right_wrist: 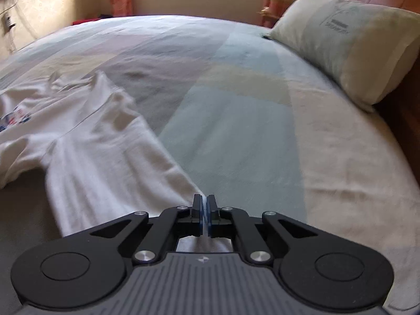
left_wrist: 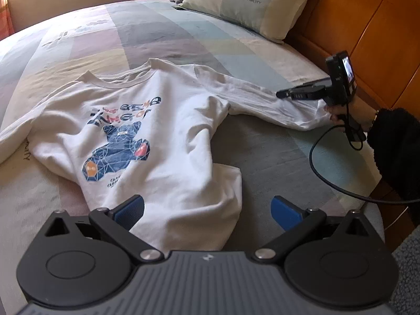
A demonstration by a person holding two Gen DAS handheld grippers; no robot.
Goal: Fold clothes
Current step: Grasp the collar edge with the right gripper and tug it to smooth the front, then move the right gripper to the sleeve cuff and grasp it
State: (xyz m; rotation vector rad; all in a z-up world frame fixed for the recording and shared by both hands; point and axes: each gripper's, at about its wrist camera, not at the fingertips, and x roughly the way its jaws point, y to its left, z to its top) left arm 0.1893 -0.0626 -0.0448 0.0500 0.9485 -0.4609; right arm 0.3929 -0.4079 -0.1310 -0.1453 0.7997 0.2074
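A white long-sleeved shirt (left_wrist: pixel 157 141) with a blue bear print lies face up on the bed. Its hem sits between the wide-open blue pads of my left gripper (left_wrist: pixel 208 211), which touch nothing. The shirt's right sleeve (left_wrist: pixel 262 99) stretches out toward the headboard. In the left wrist view my right gripper (left_wrist: pixel 279 94), held by a hand in a black fuzzy sleeve (left_wrist: pixel 393 141), sits at that sleeve's far edge. Seen from the right wrist, the sleeve (right_wrist: pixel 105 162) narrows into the right gripper (right_wrist: pixel 204 202), whose fingers are pressed together on the fabric's edge.
The bed (left_wrist: pixel 183 36) has a pastel patchwork sheet, with bare sheet (right_wrist: pixel 236 120) ahead of the right gripper. A pillow (left_wrist: pixel 249 2) leans on the wooden headboard (left_wrist: pixel 367 26). A black cable (left_wrist: pixel 323 176) hangs from the right gripper. Curtains and a window stand behind the bed.
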